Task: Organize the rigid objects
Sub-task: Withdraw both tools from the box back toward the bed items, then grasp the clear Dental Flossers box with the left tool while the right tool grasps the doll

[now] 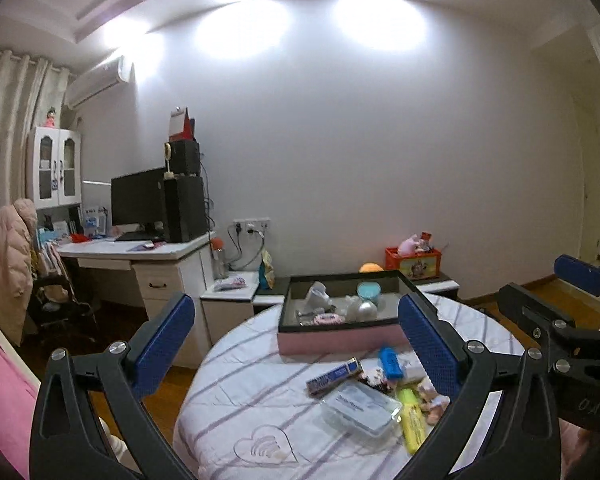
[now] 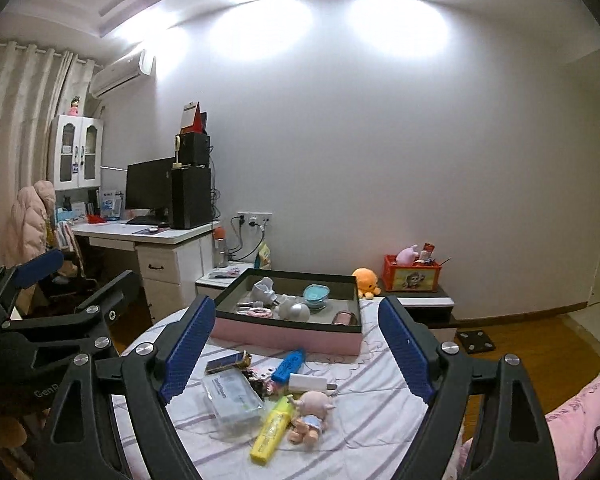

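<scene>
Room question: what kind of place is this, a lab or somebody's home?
Most likely a home bedroom or study. A desk with a monitor stands by curtains, and a plush toy sits against the wall.

Pink box (image 2: 288,336): open, at 12 o'clock, small items inside.
Yellow highlighter (image 2: 271,429): lying flat, at 6 o'clock.
Doll (image 2: 311,412): touching highlighter, at its 3 o'clock.

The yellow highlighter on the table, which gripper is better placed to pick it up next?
Probably the right gripper: the yellow highlighter lies between its open fingers, but sits off-centre by the left gripper's right finger.
</scene>
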Demonstrator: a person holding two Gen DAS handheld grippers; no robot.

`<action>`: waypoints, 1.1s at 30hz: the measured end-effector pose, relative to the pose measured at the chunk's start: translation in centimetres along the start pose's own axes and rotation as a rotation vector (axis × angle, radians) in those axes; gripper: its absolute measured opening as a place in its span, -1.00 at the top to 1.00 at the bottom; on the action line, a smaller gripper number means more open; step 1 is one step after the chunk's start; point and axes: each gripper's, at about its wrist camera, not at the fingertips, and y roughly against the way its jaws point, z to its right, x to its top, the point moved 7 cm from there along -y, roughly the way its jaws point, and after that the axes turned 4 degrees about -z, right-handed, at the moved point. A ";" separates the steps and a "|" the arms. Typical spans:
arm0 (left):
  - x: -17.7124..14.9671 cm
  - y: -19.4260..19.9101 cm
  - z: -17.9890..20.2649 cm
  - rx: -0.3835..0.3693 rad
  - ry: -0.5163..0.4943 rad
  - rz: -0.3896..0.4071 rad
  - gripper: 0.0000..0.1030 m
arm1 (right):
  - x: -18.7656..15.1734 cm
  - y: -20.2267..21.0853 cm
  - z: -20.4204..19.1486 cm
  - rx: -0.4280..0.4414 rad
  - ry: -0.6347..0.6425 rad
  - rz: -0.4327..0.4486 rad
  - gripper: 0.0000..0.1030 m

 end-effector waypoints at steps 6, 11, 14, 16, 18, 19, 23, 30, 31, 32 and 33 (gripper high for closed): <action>-0.9 0.2 0.6 -0.006 -0.011 -0.009 -1.00 | -1.0 0.6 0.6 -0.014 -0.013 -0.011 -0.65; -3.0 -0.9 0.8 -0.061 0.016 -0.073 -1.00 | -2.7 0.0 0.9 -0.019 -0.022 -0.051 -0.65; -5.2 -2.1 0.8 -0.089 0.024 -0.132 -1.00 | -4.4 -1.1 0.9 -0.014 -0.026 -0.100 -0.65; -6.6 -3.2 0.7 -0.095 0.021 -0.179 -1.00 | -5.7 -2.2 0.9 -0.011 -0.032 -0.147 -0.65; -8.1 -4.3 0.7 -0.095 0.024 -0.219 -1.00 | -7.1 -3.3 1.0 -0.011 -0.040 -0.188 -0.65; -8.8 -4.9 0.8 -0.091 0.020 -0.244 -1.00 | -7.6 -3.8 0.9 -0.007 -0.041 -0.206 -0.65; -11.2 -7.0 0.9 -0.106 0.027 -0.328 -1.00 | -10.0 -5.9 1.7 -0.042 -0.046 -0.286 -0.65; -13.0 -8.9 1.4 -0.130 0.029 -0.388 -1.00 | -14.0 -9.9 4.1 -0.089 -0.069 -0.451 -0.65; -13.1 -9.1 1.5 -0.134 0.027 -0.393 -1.00 | -14.4 -10.6 4.2 -0.080 -0.075 -0.472 -0.65; -13.1 -9.3 1.6 -0.140 0.026 -0.396 -1.00 | -14.6 -11.0 4.2 -0.070 -0.077 -0.478 -0.65; -13.3 -9.5 1.8 -0.144 0.024 -0.402 -1.00 | -14.6 -11.4 4.1 -0.057 -0.079 -0.484 -0.65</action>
